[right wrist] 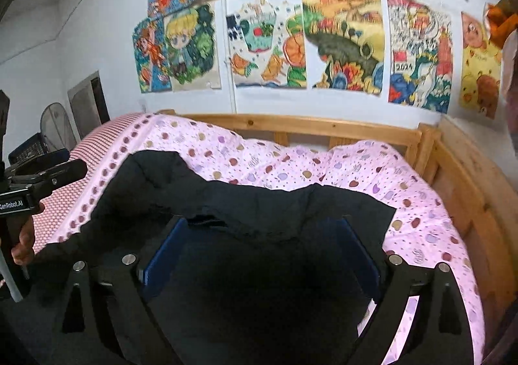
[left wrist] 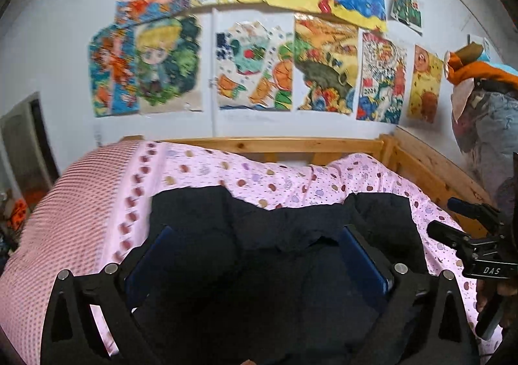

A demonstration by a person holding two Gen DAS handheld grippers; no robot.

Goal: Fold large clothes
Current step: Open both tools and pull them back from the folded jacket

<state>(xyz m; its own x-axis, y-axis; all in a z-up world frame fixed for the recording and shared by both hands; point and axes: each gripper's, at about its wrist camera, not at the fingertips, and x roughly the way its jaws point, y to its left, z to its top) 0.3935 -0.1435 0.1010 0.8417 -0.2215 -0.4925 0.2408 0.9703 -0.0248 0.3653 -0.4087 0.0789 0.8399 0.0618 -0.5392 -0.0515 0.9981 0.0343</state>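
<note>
A large black padded garment [left wrist: 285, 229] lies spread on the pink dotted bedsheet [left wrist: 200, 174]; it also shows in the right wrist view [right wrist: 246, 209]. My left gripper [left wrist: 259, 235] is open, its blue-padded fingers [left wrist: 145, 261] wide apart over the garment's near part. My right gripper [right wrist: 262, 232] is open too, its blue pads [right wrist: 168, 248] spread above the black cloth. Neither holds cloth. Each gripper's body shows at the edge of the other view: the right one [left wrist: 479, 255] and the left one [right wrist: 35, 183].
The bed has a wooden frame [right wrist: 323, 128] along the far side and right side [right wrist: 479, 196]. Colourful drawings [right wrist: 343, 38] cover the wall behind. Clothes [left wrist: 489, 106] hang at the right. A fan [right wrist: 55, 128] stands at the left.
</note>
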